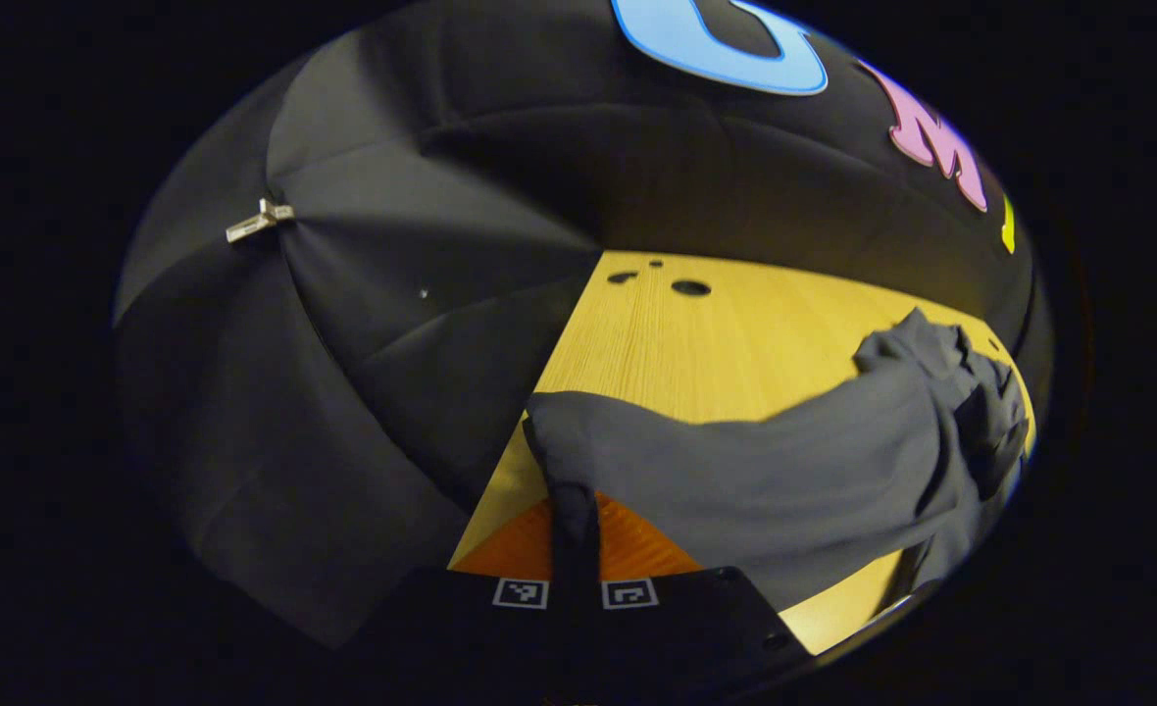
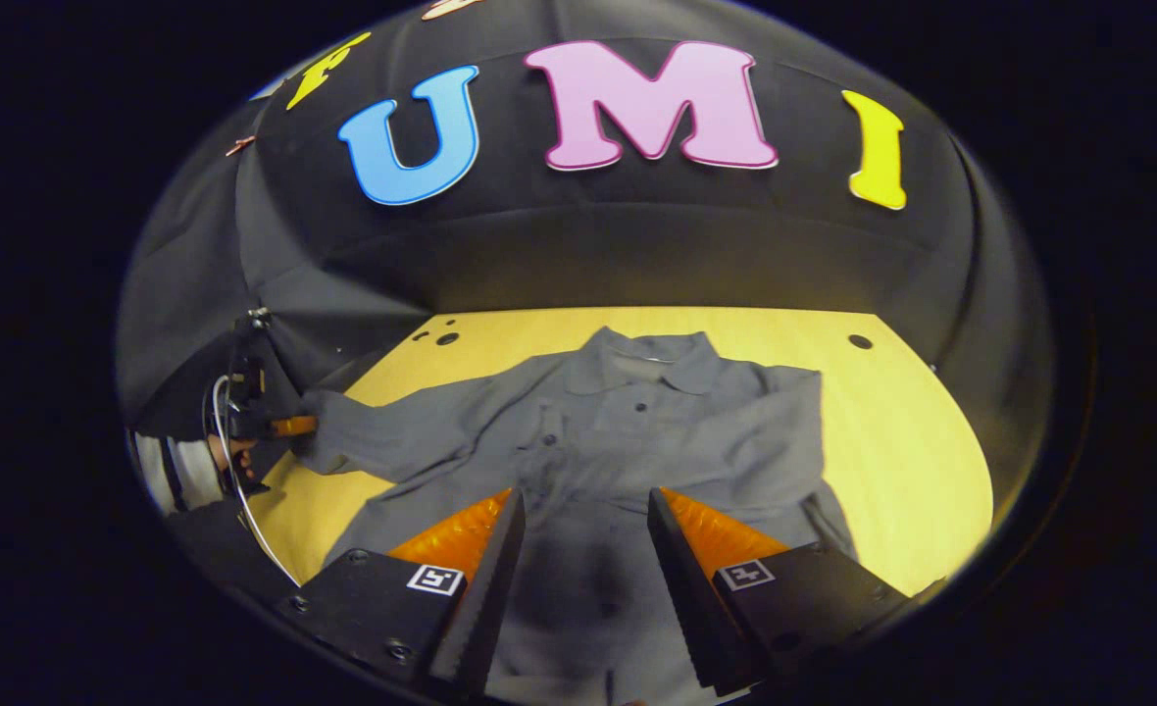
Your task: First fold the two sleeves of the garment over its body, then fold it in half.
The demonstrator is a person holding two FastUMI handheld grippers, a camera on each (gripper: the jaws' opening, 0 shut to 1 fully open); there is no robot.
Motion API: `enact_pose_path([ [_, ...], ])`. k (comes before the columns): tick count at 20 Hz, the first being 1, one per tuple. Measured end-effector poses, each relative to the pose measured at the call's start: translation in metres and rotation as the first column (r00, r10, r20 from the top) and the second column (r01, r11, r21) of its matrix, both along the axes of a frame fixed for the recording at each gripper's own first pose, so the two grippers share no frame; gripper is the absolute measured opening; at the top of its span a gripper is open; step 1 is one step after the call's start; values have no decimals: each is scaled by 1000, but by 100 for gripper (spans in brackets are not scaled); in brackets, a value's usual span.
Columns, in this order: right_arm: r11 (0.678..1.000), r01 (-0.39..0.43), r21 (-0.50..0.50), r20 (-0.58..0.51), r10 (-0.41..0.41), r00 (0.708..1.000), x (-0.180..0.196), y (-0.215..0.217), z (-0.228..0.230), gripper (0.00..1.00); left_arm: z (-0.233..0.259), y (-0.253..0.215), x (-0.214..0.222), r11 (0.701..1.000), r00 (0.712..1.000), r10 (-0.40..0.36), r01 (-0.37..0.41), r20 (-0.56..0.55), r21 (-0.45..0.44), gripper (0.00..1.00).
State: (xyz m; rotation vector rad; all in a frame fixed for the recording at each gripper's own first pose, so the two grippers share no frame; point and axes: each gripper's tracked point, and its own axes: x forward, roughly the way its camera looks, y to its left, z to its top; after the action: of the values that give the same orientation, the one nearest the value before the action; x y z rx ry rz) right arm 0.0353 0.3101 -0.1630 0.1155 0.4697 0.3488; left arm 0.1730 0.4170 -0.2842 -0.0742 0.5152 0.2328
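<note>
Grey cloth, a buttoned shirt (image 2: pixel 628 431) with a collar, lies face up on the yellow wooden surface (image 2: pixel 912 431), its collar toward the far edge and its hem toward the near edge. In the right gripper view, at the surface's left edge, the left tongs (image 2: pixel 294 426) grip the end of the shirt's left-hand sleeve (image 2: pixel 392 436), which stretches out sideways from the body and is lifted a little off the wood. A hand (image 2: pixel 230 453) with a striped cuff holds that tool from beyond the edge, and a thin white cable hangs from it. Further right in the same view, the right tongs (image 2: pixel 578 549) hover over the lower part of the shirt's body, their orange-backed fingers (image 2: pixel 461 534) wide apart with nothing between them. The other sleeve lies folded in along the shirt's right side, toward the surface's right edge, where bare wood shows and a small dark hole sits near the far right corner.

In the left gripper view, the left tongs (image 1: pixel 575 549) are closed narrow on the sleeve's cuff (image 1: pixel 569 461), a strip of grey fabric running down between the fingers. From there the sleeve spans rightward to the bunched body of the shirt (image 1: pixel 941 412). Several dark holes (image 1: pixel 688 287) mark the wood near the far edge.
</note>
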Motion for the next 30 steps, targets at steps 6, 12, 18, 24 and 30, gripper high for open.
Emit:
enact_pose_path([
  [6, 999, 39, 26, -25, -38, 999, -18, -57, -11, 79, 90, -79, -16, 998, 987, -44, 49, 153, -30, 5],
  [12, 998, 63, 23, -38, -63, 997, -23, -106, -23, 78, 152, -181, -16, 988, 959, -112, 135, 262, -73, 5],
  [18, 997, 67, 26, -60, -66, 996, -29, -144, -40, 79, 181, -306, -14, 957, 923, -232, 273, 306, -97, 5],
  [24, 990, 83, 117, -96, -72, 993, -29, -164, -54, 81, 162, -424, -11, 894, 876, -389, 434, 284, -114, 6],
  [30, 987, 113, 113, -133, -98, 986, -32, -192, -76, 85, 113, -499, -6, 857, 855, -482, 505, 191, -99, 6],
])
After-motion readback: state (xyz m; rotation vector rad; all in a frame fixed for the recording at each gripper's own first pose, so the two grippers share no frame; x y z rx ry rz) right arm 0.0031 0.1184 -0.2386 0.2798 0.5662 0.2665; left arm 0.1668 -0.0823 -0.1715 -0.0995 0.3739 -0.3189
